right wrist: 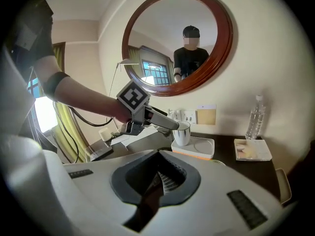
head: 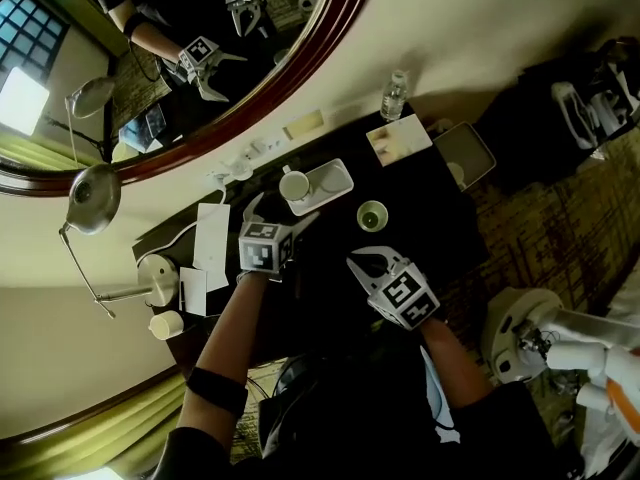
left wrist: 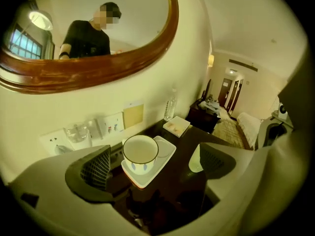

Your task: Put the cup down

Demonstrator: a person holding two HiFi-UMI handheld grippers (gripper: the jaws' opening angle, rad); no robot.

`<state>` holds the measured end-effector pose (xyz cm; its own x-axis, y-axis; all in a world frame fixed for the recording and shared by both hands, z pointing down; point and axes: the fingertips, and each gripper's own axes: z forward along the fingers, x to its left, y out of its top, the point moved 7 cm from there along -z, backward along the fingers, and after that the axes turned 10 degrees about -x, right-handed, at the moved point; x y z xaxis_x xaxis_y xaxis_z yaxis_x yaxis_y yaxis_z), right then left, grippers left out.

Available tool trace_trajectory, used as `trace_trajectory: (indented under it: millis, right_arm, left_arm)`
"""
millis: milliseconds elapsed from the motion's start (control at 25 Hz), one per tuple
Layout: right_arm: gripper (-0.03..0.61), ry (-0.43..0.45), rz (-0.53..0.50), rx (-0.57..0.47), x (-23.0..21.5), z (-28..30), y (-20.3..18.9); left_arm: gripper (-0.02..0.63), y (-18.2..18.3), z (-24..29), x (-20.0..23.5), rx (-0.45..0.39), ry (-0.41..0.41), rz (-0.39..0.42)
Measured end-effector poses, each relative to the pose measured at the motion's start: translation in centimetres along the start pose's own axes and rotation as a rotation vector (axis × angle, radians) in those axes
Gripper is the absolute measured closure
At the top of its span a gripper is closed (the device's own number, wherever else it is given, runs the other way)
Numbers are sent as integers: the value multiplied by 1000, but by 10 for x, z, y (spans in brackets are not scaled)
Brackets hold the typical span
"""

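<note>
Task object: white ceramic cup with a thin dark rim and blue marks on its wall (left wrist: 140, 153). It stands upright, and nothing shows inside its mouth.
Position of cup: on one end of a white rectangular tray with an orange underside (left wrist: 166, 149). The tray lies on the dark polished tabletop (head: 425, 203), close to the wall.
Left claw (left wrist: 155, 163): wide open. Its two dark ribbed pads flank the cup, one on each side, and both are apart from it. Nothing is gripped.
Right claw (right wrist: 161, 180): jaws closed together with nothing between them, held short of the tray over the near part of the tabletop.
Neighbouring objects: a small pale green round bowl (head: 372, 215) on the tabletop near the tray; a clear plastic water bottle (head: 394, 95) by the wall; a round mirror in a dark wooden frame (left wrist: 98, 73) above.
Done: judging from its seat on the tray and the free pads, the cup is set down and let go.
Left: little. The left claw has to back away along its own line without brushing the cup's wall or rim.
Risk: a sideways pull could tip the cup or shift the tray.
</note>
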<state>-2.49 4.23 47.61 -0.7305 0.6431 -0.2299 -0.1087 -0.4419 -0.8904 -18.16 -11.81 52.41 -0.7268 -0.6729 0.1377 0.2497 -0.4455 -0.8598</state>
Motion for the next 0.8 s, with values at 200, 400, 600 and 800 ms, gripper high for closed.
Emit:
trace_trajectory:
  millis: [200, 400, 600, 800]
  right_arm:
    - [574, 17, 7, 27, -6, 14, -4]
    - [574, 30, 11, 46, -9, 19, -16]
    - [574, 46, 32, 56, -7, 24, -28]
    - [574, 50, 49, 60, -9, 23, -35]
  left_arm:
    - [38, -2, 31, 17, 44, 21, 18]
    - [38, -17, 68, 28, 80, 5, 58]
    - [38, -3, 74, 15, 105, -6, 36]
    - [51, -15, 87, 25, 92, 15, 58]
